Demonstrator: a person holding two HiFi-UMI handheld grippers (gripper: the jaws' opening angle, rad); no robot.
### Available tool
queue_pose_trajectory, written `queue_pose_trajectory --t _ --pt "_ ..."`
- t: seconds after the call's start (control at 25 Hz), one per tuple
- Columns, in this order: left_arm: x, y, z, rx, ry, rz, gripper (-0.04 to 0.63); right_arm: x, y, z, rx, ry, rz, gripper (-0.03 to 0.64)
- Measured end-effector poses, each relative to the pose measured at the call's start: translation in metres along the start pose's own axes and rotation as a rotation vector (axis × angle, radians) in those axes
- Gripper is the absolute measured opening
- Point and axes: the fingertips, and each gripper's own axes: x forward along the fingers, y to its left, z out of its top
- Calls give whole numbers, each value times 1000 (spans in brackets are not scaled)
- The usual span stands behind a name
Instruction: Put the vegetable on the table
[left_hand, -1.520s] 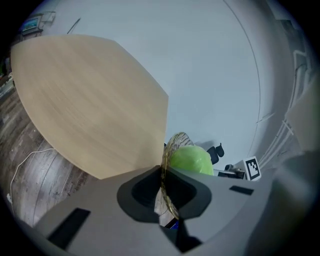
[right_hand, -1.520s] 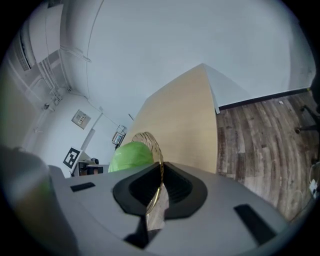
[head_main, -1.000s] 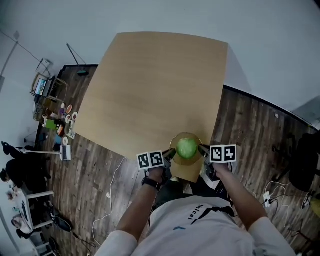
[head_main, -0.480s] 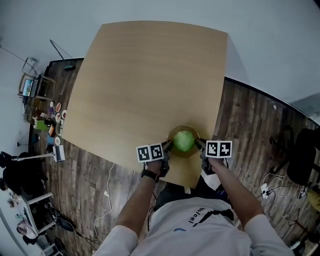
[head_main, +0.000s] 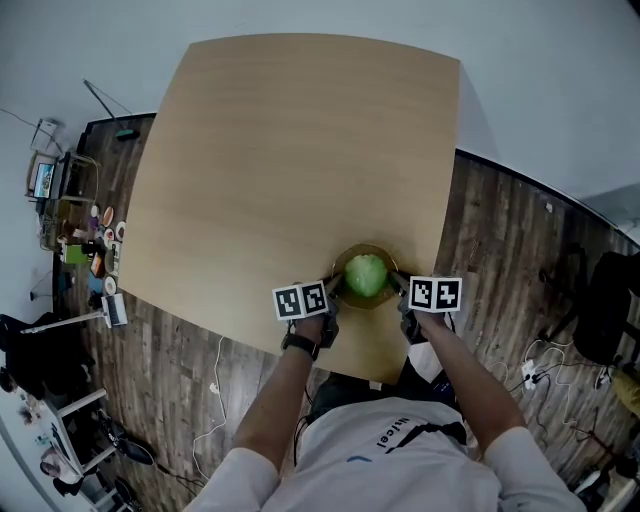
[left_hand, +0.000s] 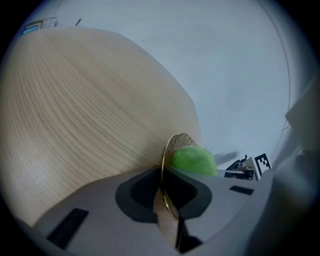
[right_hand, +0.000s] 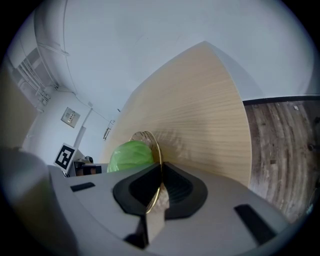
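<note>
A round green vegetable (head_main: 366, 274) sits in a gold dish (head_main: 366, 248) at the tabletop (head_main: 300, 150) near edge. The left claw (head_main: 334, 291) and right claw (head_main: 398, 286) pinch opposite rims. Lowering both evenly should keep the dish level.

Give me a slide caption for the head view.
The left gripper and right gripper clamp opposite rims of a plate carrying a green vegetable, at the table's near edge.
</note>
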Motion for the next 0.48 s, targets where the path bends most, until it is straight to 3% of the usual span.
queue_pose_trajectory --t 0.48 --pt "-2 2 10 21 -16 -6 38 8 0 8 -32 9 32 26"
